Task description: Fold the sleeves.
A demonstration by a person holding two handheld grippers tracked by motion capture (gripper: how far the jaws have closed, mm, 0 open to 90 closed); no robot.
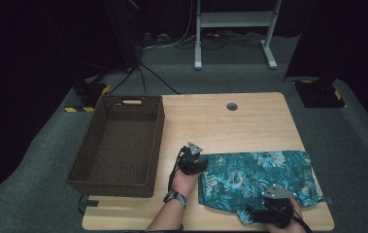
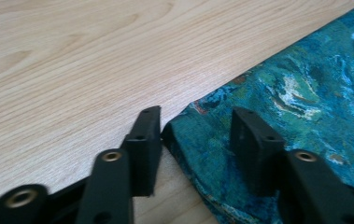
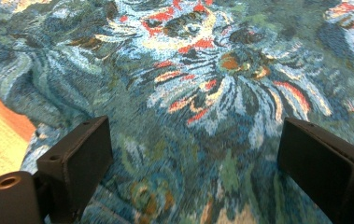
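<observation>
Cloth [image 1: 259, 179] at the table's [image 1: 230, 121] five o'clock: soft, light, limp, likely to sag and slide; best pinched at corners. Left gripper [image 2: 195, 135] half open astride the nine o'clock corner, not yet pinching; right gripper [image 3: 193, 154] wide open over the six o'clock edge, empty. Basket [image 1: 118, 145] at nine o'clock.

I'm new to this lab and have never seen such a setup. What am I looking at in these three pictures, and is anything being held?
A person at a wooden table holds hand-operated tongs in each hand. The high view looks down from above; the other two come from cameras riding on the tongs, looking along their black jaws. On the table lie a teal flowered cloth and, at the left, an empty brown wicker basket. The left tongs straddle the cloth's corner, jaws partly closed, with no clear grip yet. The right tongs hover wide open over the cloth near its front edge. Nothing is lifted yet.
</observation>
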